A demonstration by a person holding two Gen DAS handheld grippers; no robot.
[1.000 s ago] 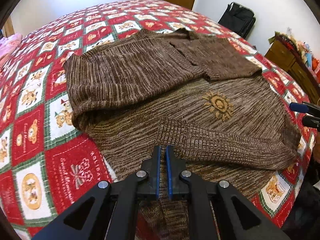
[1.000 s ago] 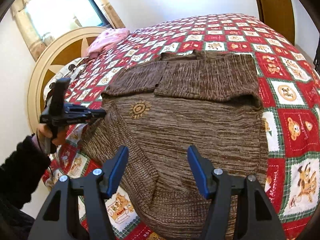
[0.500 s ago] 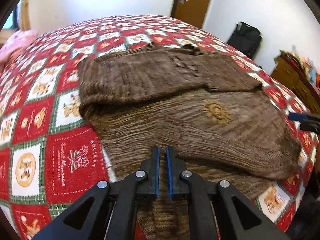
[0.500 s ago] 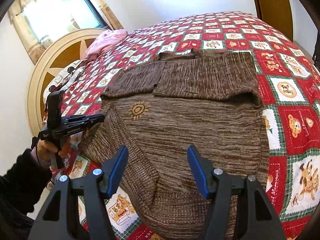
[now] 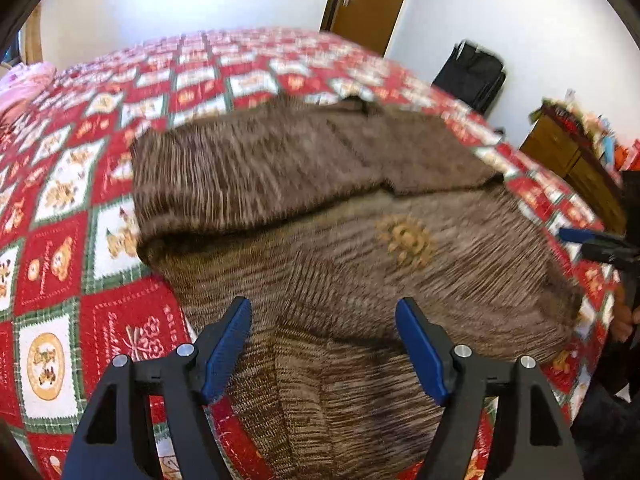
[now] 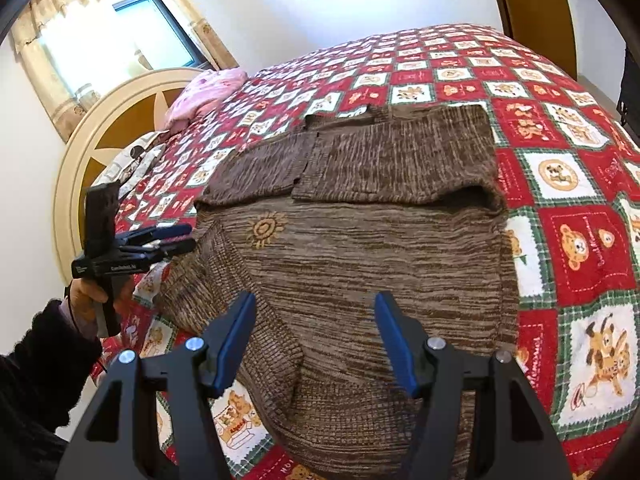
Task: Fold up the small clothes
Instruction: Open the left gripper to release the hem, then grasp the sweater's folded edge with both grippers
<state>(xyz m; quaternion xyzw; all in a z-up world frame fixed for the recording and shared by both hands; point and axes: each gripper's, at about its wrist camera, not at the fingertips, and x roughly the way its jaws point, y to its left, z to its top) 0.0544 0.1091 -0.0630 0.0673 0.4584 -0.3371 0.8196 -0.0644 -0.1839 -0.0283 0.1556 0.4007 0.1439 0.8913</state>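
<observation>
A brown knitted sweater [image 5: 320,216] with a yellow sun motif [image 5: 404,240] lies on the bed, its upper part folded over; it also shows in the right wrist view [image 6: 360,248]. My left gripper [image 5: 324,312] is open and empty above the sweater's near edge, where a sleeve lies across the body. It also shows at the left of the right wrist view [image 6: 176,236]. My right gripper [image 6: 316,308] is open and empty above the sweater's hem. Its blue tips [image 5: 576,236] show at the right edge of the left wrist view.
The red, white and green patchwork quilt [image 6: 580,248] covers the bed. A pink pillow [image 6: 204,92] and round headboard [image 6: 100,136] are at the far left. A black bag [image 5: 472,72], a wooden dresser [image 5: 568,160] and a door [image 5: 372,0] stand beyond the bed.
My left gripper was shut on the sweater's sleeve edge; it has opened, let the cloth go and pulled back. The right gripper has stayed open and nearly still.
</observation>
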